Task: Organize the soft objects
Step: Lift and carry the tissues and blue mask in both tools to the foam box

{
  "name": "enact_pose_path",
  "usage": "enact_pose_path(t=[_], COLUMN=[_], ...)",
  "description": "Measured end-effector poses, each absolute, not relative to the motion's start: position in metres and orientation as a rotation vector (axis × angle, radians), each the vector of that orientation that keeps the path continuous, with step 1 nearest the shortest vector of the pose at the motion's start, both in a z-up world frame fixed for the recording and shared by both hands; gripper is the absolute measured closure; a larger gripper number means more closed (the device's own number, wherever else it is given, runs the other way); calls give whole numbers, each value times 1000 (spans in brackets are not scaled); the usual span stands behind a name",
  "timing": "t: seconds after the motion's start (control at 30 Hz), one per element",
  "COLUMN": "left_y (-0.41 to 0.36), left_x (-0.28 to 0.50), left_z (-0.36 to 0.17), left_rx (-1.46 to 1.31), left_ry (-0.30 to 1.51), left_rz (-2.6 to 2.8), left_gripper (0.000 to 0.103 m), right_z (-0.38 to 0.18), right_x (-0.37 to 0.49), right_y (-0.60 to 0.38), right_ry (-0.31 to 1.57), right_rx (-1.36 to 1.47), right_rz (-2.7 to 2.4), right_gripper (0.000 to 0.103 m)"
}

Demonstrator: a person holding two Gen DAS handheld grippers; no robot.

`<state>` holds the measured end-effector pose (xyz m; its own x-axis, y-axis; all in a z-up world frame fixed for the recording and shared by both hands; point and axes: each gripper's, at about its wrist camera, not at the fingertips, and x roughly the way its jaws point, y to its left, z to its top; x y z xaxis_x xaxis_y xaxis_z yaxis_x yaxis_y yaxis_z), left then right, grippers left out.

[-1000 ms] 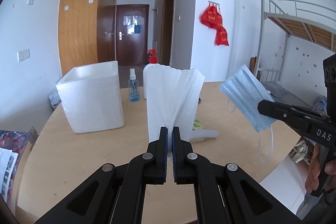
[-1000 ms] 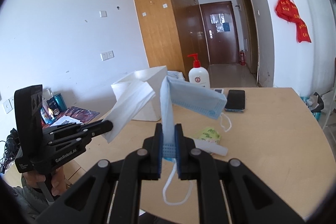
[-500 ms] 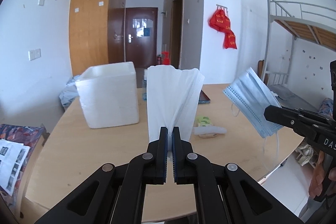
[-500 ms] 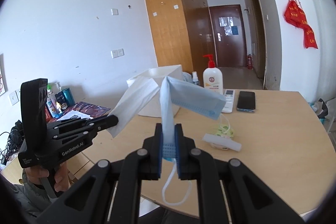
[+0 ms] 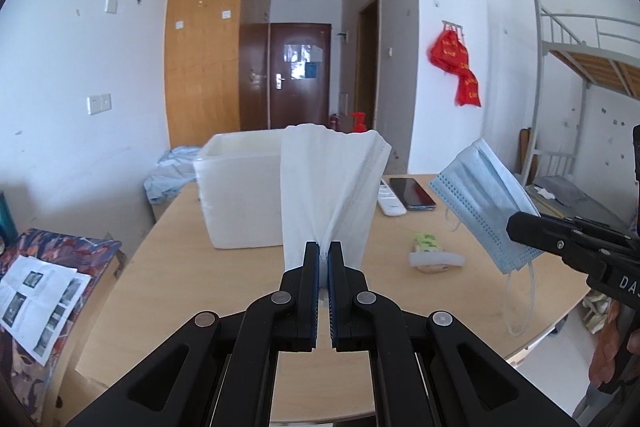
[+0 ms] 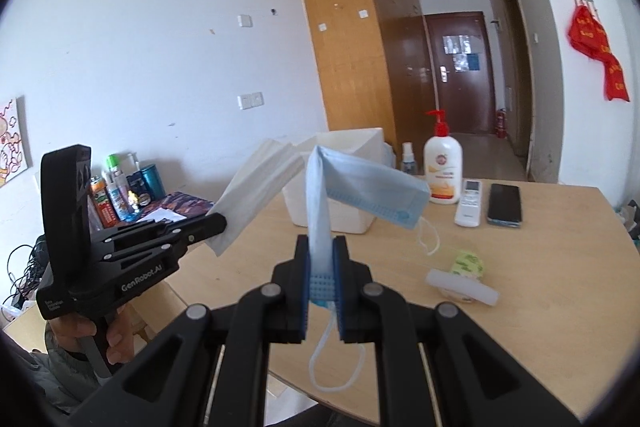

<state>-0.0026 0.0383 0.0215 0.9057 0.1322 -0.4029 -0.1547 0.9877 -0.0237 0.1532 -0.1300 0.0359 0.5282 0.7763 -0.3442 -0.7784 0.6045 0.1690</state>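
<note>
My left gripper (image 5: 324,251) is shut on a white face mask (image 5: 332,187), which fans upward above the wooden table (image 5: 240,275). From the right wrist view the same gripper (image 6: 218,223) shows at left with the white mask (image 6: 256,199) sticking out of it. My right gripper (image 6: 320,247) is shut on a blue face mask (image 6: 360,191); the mask folds over to the right and an ear loop hangs below. In the left wrist view the blue mask (image 5: 484,203) hangs from the right gripper (image 5: 514,227). A white foam box (image 5: 240,195) stands open behind both masks.
On the table lie a small green packet with a white strip (image 6: 466,271), a remote (image 6: 470,203), a phone (image 6: 504,205) and a pump bottle (image 6: 442,167). A low side table with bottles (image 6: 120,191) and papers (image 5: 40,291) stands to the left. A bunk bed (image 5: 592,59) is at right.
Both grippers, each still holding its mask, have drawn back from the table and swung, so the foam box sits more central behind the white mask and the table looks farther off.
</note>
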Motion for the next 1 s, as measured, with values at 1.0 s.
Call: enact_pose_path(t=[1.0], left_y=[96], left_x=[-4], left_z=[30], left_rx=[-100], left_ry=[406], left_rz=[329], left_gripper=[99], right_z=[40], right_x=[177], right_y=[-54], right_ry=[443], right_rx=[-43], right_rz=[1092], right_gripper=[90])
